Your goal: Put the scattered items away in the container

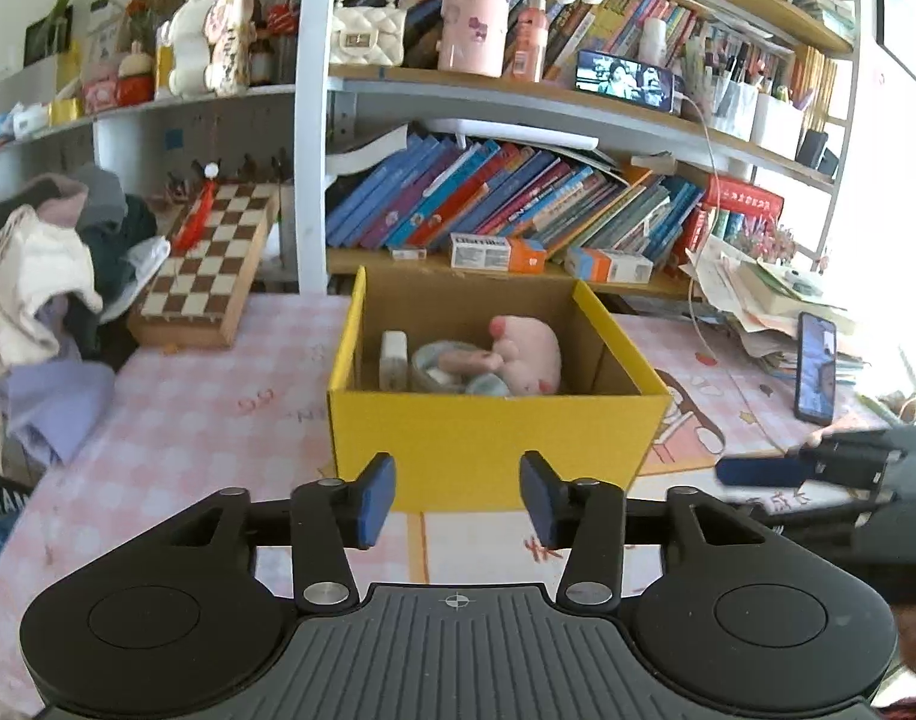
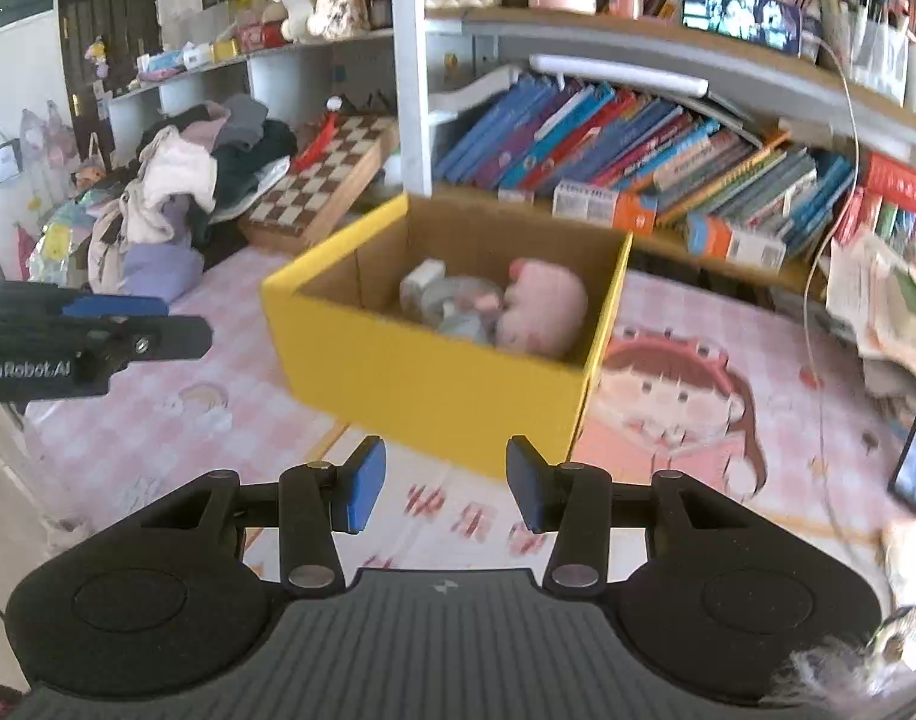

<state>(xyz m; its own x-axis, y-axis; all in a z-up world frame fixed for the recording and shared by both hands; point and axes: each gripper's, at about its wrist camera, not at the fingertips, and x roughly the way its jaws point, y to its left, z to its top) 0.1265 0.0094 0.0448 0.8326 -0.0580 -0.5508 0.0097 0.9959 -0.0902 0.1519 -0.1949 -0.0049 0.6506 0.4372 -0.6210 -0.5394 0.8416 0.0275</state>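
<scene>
Just yellow box (image 1: 487, 438), rim unobstructed

One yellow box (image 1: 487, 438) is sitting in the middle of the table. Inside it, one pink plush toy (image 1: 529, 354) is lying at 3 o'clock, one small white block (image 1: 393, 360) is standing at 9 o'clock, and one grey roll (image 1: 437, 363) is lying between them. Two grippers are showing: the left gripper (image 1: 458, 495) at 6 o'clock and the right gripper (image 2: 440, 483). One chessboard (image 1: 209, 258) is lying at 10 o'clock. One dark phone (image 1: 816, 367) is leaning at 3 o'clock.
</scene>
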